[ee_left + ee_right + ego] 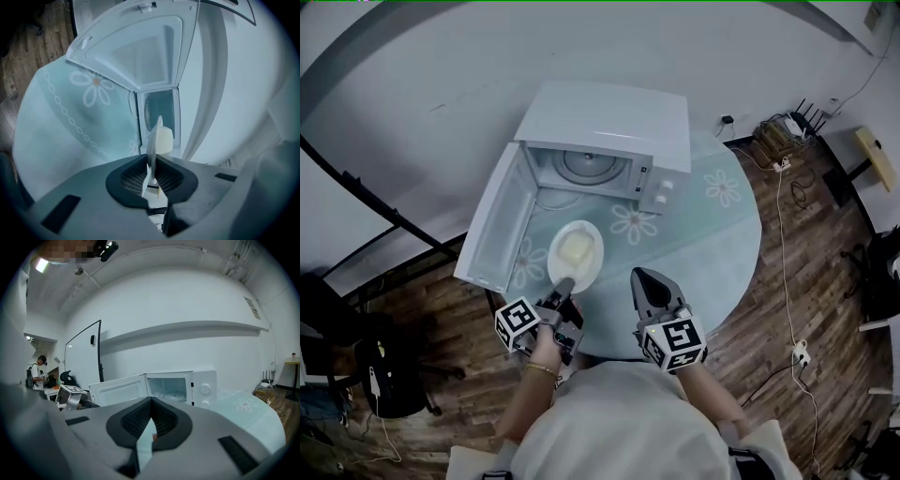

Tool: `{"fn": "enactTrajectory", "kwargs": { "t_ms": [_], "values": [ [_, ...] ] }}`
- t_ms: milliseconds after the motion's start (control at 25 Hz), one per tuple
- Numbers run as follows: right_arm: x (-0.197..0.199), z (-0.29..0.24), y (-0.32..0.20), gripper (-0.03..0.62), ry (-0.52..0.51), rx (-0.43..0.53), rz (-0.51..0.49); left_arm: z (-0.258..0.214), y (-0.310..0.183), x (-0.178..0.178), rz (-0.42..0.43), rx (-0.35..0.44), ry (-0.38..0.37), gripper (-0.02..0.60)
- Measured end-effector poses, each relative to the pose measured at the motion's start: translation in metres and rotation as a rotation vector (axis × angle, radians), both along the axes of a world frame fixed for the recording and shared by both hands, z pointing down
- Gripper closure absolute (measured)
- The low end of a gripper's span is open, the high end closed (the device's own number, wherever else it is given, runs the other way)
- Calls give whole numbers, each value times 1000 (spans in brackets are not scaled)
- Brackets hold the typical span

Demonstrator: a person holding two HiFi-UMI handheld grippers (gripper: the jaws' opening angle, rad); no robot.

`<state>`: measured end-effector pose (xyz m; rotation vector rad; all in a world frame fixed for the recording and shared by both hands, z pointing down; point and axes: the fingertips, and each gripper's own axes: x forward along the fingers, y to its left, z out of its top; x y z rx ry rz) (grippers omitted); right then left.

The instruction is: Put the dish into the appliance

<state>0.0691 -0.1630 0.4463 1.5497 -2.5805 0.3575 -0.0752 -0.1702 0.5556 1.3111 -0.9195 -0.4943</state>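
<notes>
A white dish (pixel 576 254) with a pale yellow block of food on it is held just above the table, in front of the open microwave (pixel 609 117). My left gripper (pixel 560 289) is shut on the dish's near rim. In the left gripper view the dish (pixel 153 140) stands edge-on between the jaws, with the microwave's cavity (pixel 159 110) straight behind it. The microwave door (pixel 492 234) is swung wide to the left, and the glass turntable (pixel 586 167) inside is bare. My right gripper (pixel 649 284) hovers to the right of the dish, shut and holding nothing.
The microwave sits at the back of a round table (pixel 712 225) with a teal flowered cloth. Cables and a power strip (pixel 783 141) lie on the wooden floor at the right. A person (pixel 37 373) stands far off at the left of the right gripper view.
</notes>
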Motion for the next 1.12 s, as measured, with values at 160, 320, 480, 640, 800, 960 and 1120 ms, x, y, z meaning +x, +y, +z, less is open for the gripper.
{"fn": "enactTrajectory", "kwargs": {
  "t_ms": [160, 320, 480, 640, 800, 960, 1120],
  "values": [
    [4, 9, -27, 589, -7, -20, -25, 8, -31, 11, -25, -6, 24, 541],
    [1, 20, -47, 589, -11, -48, -42, 20, -59, 17, -38, -18, 55, 541],
    [-3, 26, -63, 589, -19, -61, -50, 27, -91, 20, -55, -20, 73, 541],
    [-4, 35, -75, 589, -16, -76, -42, 35, -126, 18, -68, -16, 71, 541],
    [-3, 43, -86, 589, -14, -97, -21, 44, -162, 15, -81, -9, 58, 541],
    [-2, 52, -96, 589, -8, -116, -6, 55, -193, 12, -97, -14, 54, 541],
    [1, 61, -107, 589, -4, -136, 13, 65, -219, 16, -79, -30, 44, 541]
  ]
}}
